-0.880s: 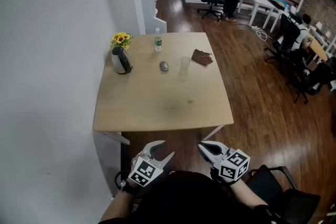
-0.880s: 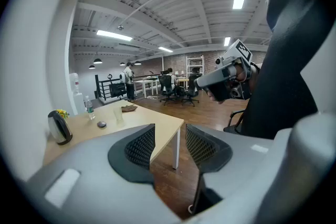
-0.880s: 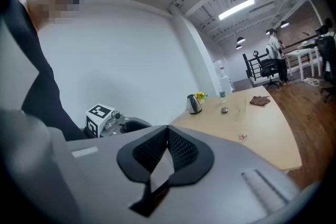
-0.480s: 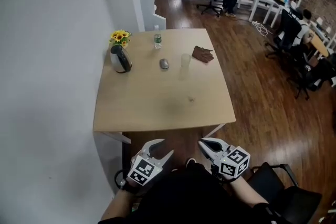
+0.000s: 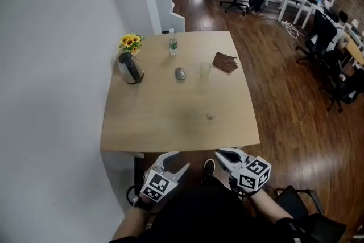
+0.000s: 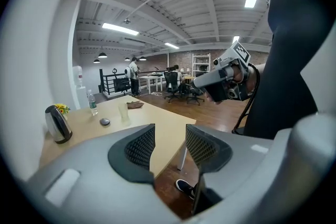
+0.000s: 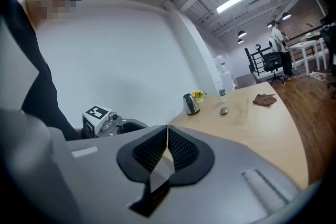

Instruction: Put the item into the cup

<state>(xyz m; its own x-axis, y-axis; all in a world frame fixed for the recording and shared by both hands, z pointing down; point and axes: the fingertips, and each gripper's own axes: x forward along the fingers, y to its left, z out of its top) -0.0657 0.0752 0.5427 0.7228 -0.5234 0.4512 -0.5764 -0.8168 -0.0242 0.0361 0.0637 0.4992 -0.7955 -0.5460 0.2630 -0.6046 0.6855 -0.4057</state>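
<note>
Item (image 5: 180, 73) lies well beyond left hand-held gripper (image 5: 177, 161).

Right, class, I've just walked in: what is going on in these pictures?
A person stands at the near edge of a wooden table, holding a gripper in each hand near the body. The left gripper is open and empty; the right gripper is shut on nothing. Nothing is picked up yet: the clear cup, a small grey item beside it, a bottle, a kettle and a brown cloth sit at the table's far end.
</note>
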